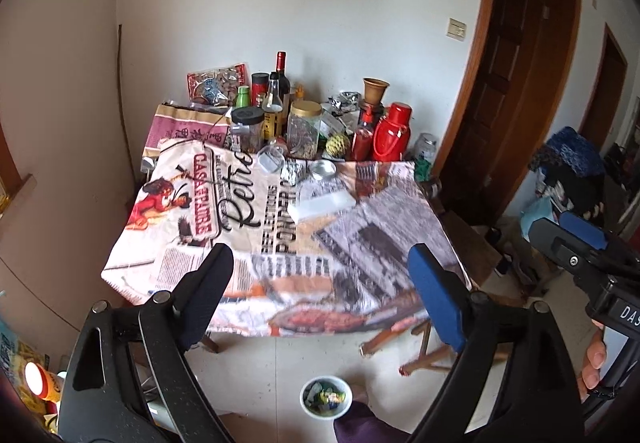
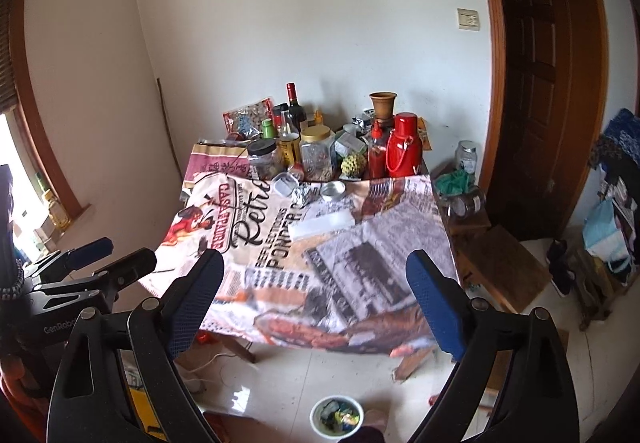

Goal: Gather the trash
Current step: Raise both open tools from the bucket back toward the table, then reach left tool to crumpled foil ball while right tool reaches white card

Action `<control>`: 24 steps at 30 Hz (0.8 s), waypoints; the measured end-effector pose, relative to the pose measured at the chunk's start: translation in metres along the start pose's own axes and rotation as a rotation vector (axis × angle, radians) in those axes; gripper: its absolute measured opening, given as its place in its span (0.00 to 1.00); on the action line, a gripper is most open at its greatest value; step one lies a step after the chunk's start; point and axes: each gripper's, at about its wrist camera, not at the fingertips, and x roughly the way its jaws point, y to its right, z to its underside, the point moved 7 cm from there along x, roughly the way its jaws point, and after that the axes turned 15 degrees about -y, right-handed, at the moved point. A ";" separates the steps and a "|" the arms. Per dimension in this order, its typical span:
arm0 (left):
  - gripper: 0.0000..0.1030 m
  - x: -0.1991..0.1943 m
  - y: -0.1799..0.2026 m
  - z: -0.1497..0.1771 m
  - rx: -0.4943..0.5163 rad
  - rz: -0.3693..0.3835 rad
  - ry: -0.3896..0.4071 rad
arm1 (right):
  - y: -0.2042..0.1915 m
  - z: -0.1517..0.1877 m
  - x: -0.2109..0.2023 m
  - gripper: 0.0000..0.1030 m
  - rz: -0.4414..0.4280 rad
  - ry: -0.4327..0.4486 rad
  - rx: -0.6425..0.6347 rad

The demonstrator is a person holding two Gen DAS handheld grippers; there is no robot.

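Left wrist view first: the left gripper (image 1: 320,275) hung in the air short of the table (image 1: 168,275), its fingers spread wide with nothing between them. Past them, on the printed cloth (image 1: 384,227), lay what I took for the rubbish: a crumpled ball of foil (image 1: 291,171), a white flat wrapper or box (image 1: 320,205) and a small open tin (image 1: 323,169). All three sat near the far half of the table, just in front of the crowd of jars and bottles (image 1: 280,115). Down on the floor, close to the person's feet, stood a white bowl (image 1: 326,397) already holding coloured wrappers. The right gripper (image 1: 576,239) showed at the right edge, also well back from the table.

Right wrist view: the right gripper (image 2: 316,275) likewise stood wide open and empty, aimed at the same cloth, and the left gripper (image 2: 108,255) poked in from the left. The foil ball (image 2: 301,195) lay touching or just beside the clear little tub (image 2: 285,185), which I judged the awkward part. To do this step well, I would have come down on the foil from above, fingers straddling it clear of the tub and the tin (image 2: 333,190), closed gently since foil crushes, lifted straight up, then carried it low to the bowl (image 2: 337,417) without brushing the red flask (image 2: 402,147) or the jars
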 end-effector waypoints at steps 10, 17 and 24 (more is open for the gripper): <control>0.86 0.054 0.040 -0.097 -0.029 -0.027 0.024 | 0.053 -0.075 0.031 0.88 0.002 0.010 -0.078; 0.86 0.088 0.034 -0.127 -0.038 -0.111 -0.006 | 0.071 -0.095 0.079 0.88 0.019 -0.052 -0.073; 0.86 0.129 -0.011 -0.142 -0.098 -0.113 -0.069 | 0.068 -0.107 0.130 0.88 0.032 -0.130 -0.034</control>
